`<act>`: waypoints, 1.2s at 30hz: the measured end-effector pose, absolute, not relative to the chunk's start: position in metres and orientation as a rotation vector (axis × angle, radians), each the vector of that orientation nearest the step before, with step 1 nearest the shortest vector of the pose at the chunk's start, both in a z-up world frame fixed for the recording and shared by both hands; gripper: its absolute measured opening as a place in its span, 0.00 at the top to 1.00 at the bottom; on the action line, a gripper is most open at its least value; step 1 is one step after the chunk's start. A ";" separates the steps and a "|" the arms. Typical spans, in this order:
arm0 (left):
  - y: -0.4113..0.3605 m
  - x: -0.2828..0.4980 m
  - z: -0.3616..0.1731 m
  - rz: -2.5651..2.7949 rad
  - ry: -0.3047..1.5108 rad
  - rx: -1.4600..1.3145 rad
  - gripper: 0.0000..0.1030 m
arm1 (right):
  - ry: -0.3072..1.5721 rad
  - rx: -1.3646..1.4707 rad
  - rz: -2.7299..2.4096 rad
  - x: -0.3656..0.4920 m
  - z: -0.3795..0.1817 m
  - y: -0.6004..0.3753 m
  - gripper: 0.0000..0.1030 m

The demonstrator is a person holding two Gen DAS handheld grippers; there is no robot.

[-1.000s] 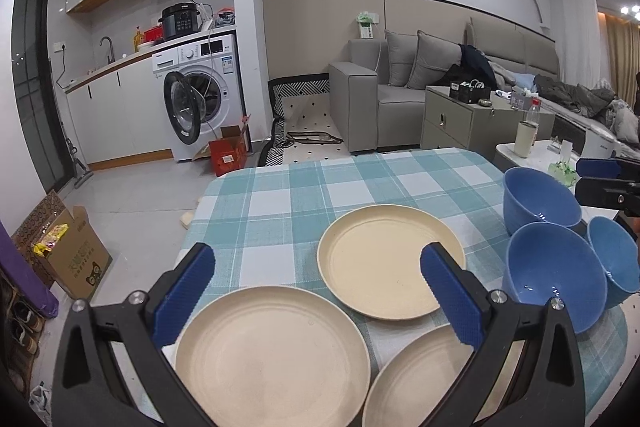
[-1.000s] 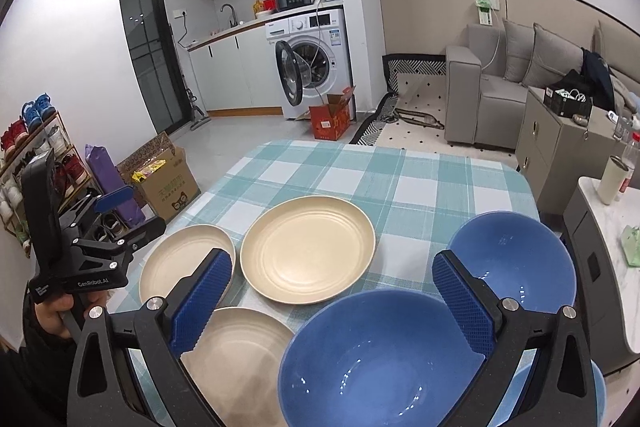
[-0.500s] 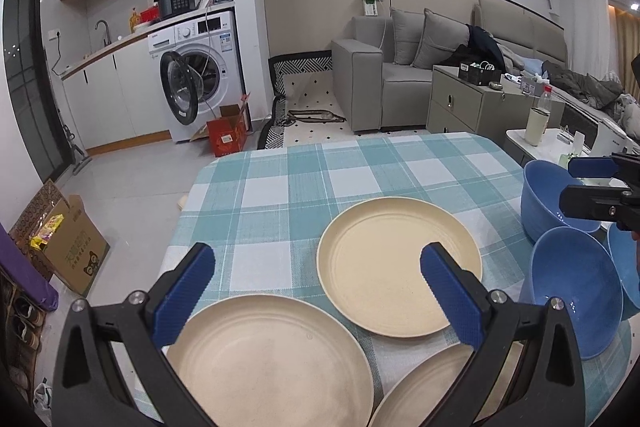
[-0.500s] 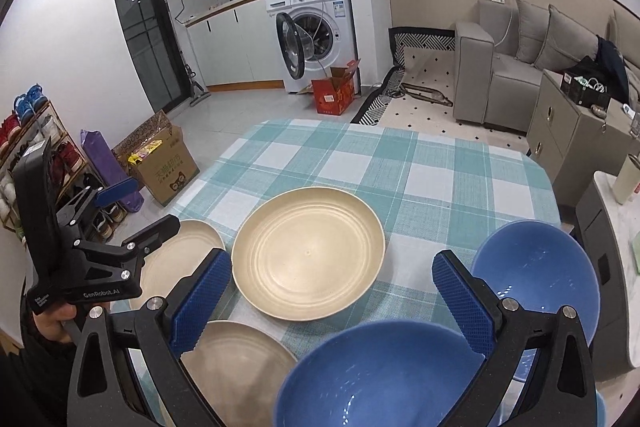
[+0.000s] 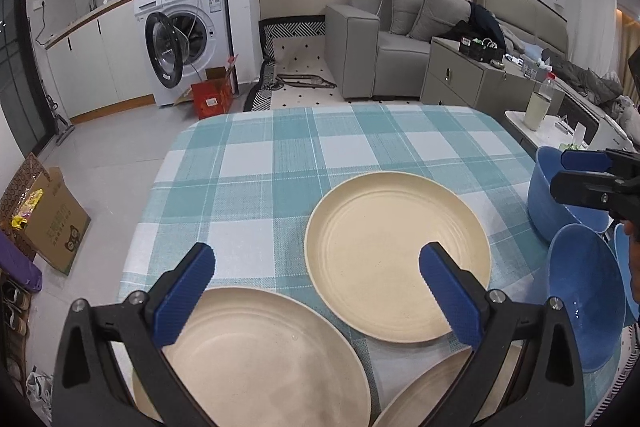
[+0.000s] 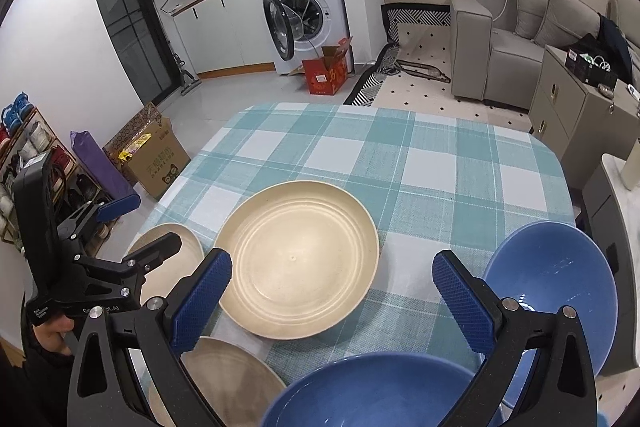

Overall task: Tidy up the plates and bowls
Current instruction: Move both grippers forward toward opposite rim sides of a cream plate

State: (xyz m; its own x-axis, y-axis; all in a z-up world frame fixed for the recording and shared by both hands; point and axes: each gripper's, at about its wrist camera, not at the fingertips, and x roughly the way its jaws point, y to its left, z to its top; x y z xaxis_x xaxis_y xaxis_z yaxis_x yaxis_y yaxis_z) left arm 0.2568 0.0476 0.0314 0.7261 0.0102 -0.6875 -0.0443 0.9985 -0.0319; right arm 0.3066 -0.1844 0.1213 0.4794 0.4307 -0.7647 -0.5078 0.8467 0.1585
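Note:
Three beige plates lie on the teal checked tablecloth [image 5: 280, 155]: a middle plate [image 5: 400, 255] [image 6: 300, 259], a near-left plate [image 5: 260, 359] [image 6: 176, 239] and a near plate [image 5: 424, 403] [image 6: 228, 375]. Blue bowls [image 5: 556, 199] [image 5: 584, 299] stand at the table's right side; the right wrist view shows one [image 6: 552, 291] at the right and another [image 6: 372, 391] close below. My left gripper [image 5: 316, 291] [image 6: 140, 227] hovers open over the near-left and middle plates. My right gripper [image 6: 332, 291] [image 5: 572, 175] hovers open over the near bowl and the middle plate. Neither holds anything.
The far half of the cloth [image 6: 400, 147] carries nothing. Beyond it stand a washing machine [image 5: 184, 39], a red box [image 5: 212, 99] and a grey sofa [image 5: 380, 43]. A grey cabinet [image 6: 572, 107] and a white side table [image 5: 552, 131] sit right; a cardboard box [image 6: 156, 163] left.
Both grippers have moved forward and lower over the table, so the middle plate looms larger. Both stay open. The plates and bowls have not moved.

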 end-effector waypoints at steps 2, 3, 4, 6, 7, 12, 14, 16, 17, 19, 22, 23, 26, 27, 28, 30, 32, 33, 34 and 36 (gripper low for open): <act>0.047 0.261 0.028 0.035 0.766 -0.038 0.01 | 0.920 -0.094 0.566 0.313 0.118 -0.184 0.00; 0.047 0.263 0.027 0.034 0.771 -0.036 0.01 | 0.930 -0.091 0.568 0.315 0.116 -0.184 0.00; 0.046 0.265 0.025 0.036 0.778 -0.036 0.01 | 0.943 -0.088 0.569 0.318 0.114 -0.183 0.00; 0.046 0.270 0.021 0.040 0.792 -0.035 0.01 | 0.975 -0.088 0.577 0.325 0.108 -0.180 0.00; 0.046 0.272 0.020 0.043 0.798 -0.036 0.01 | 0.984 -0.084 0.581 0.327 0.106 -0.179 0.00; 0.048 0.281 0.013 0.046 0.821 -0.033 0.01 | 1.046 -0.091 0.569 0.344 0.091 -0.171 0.00; 0.049 0.285 0.011 0.041 0.830 -0.033 0.01 | 1.070 -0.103 0.566 0.347 0.086 -0.167 0.00; 0.050 0.288 0.009 0.044 0.836 -0.029 0.01 | 1.085 -0.122 0.558 0.350 0.082 -0.163 0.00; 0.050 0.289 0.008 0.042 0.840 -0.027 0.01 | 1.090 -0.131 0.555 0.351 0.080 -0.161 0.00; 0.051 0.291 0.006 0.039 0.846 -0.023 0.01 | 1.106 -0.151 0.548 0.354 0.077 -0.157 0.00; 0.051 0.295 0.003 0.035 0.858 -0.027 0.01 | 1.128 -0.182 0.536 0.358 0.071 -0.153 0.01; 0.052 0.297 0.002 0.037 0.862 -0.028 0.01 | 1.141 -0.192 0.534 0.359 0.068 -0.151 0.01; 0.052 0.301 -0.001 0.038 0.872 -0.023 0.02 | 1.168 -0.219 0.517 0.364 0.060 -0.148 0.04; 0.052 0.303 -0.002 0.036 0.876 -0.021 0.02 | 1.179 -0.224 0.514 0.366 0.057 -0.148 0.06; 0.051 0.304 -0.004 0.036 0.880 -0.019 0.02 | 1.190 -0.226 0.511 0.367 0.054 -0.148 0.07; 0.053 0.307 -0.006 0.035 0.888 -0.023 0.03 | 1.210 -0.228 0.505 0.371 0.048 -0.148 0.08; 0.054 0.309 -0.009 0.032 0.899 -0.026 0.06 | 1.222 -0.236 0.505 0.374 0.043 -0.147 0.08; 0.054 0.309 -0.011 0.033 0.904 -0.026 0.07 | 1.226 -0.238 0.505 0.375 0.041 -0.146 0.09; 0.054 0.310 -0.012 0.032 0.908 -0.026 0.07 | 1.233 -0.242 0.502 0.376 0.039 -0.145 0.09; 0.055 0.311 -0.014 0.032 0.913 -0.026 0.07 | 1.244 -0.254 0.501 0.378 0.035 -0.144 0.10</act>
State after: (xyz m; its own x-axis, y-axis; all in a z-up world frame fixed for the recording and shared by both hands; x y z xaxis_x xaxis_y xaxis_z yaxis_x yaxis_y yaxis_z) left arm 0.3115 0.0550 -0.0141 0.6112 0.0165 -0.7913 -0.0383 0.9992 -0.0087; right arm 0.3783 -0.1437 0.0350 0.2319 0.2242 -0.9466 -0.4943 0.8652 0.0838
